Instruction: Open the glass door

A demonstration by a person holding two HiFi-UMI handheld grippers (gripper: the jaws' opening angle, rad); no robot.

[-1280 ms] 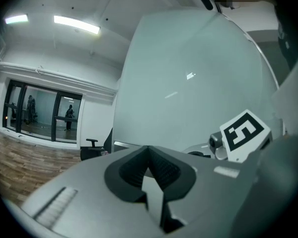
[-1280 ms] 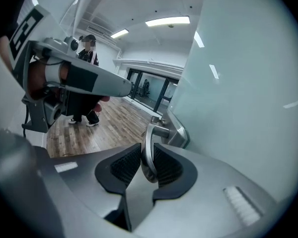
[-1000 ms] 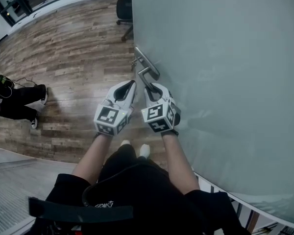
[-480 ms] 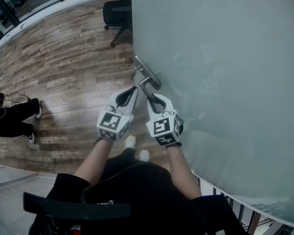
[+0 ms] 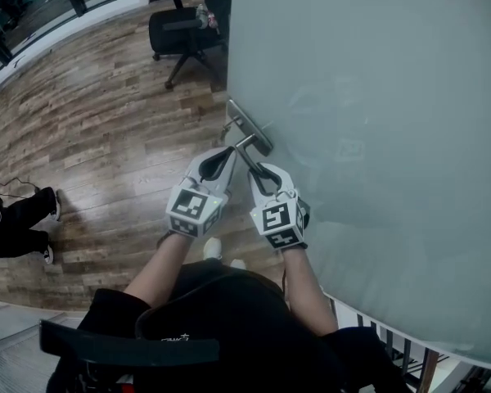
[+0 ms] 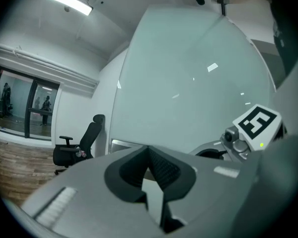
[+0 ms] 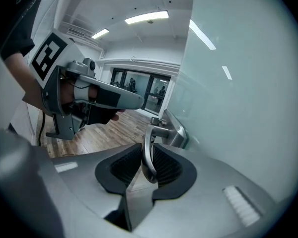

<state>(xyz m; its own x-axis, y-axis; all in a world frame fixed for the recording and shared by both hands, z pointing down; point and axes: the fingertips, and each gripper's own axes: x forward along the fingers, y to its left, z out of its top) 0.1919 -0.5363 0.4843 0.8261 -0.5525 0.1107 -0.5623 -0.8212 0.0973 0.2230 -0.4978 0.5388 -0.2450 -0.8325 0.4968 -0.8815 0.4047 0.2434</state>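
Note:
The frosted glass door (image 5: 376, 137) fills the right of the head view, and its metal lever handle (image 5: 247, 149) sticks out from a steel plate (image 5: 250, 127) near the door's edge. My right gripper (image 5: 259, 173) is shut on that lever; in the right gripper view the lever (image 7: 148, 150) runs down between the ribbed pads (image 7: 166, 165). My left gripper (image 5: 221, 160) hovers just left of the handle, shut on nothing, and is apart from the door. In the left gripper view its jaws (image 6: 150, 165) point at the pale glass (image 6: 188, 98).
A black office chair (image 5: 180, 27) stands on the wood floor beyond the door's edge and also shows in the left gripper view (image 6: 79, 145). A person's dark legs and shoes (image 5: 16, 219) lie at far left. A railing (image 5: 409, 359) shows at bottom right.
The view has moved forward: the office chair has come further into the picture at the top. Both grippers travelled along with the door's edge. The right gripper kept its hold on the lever.

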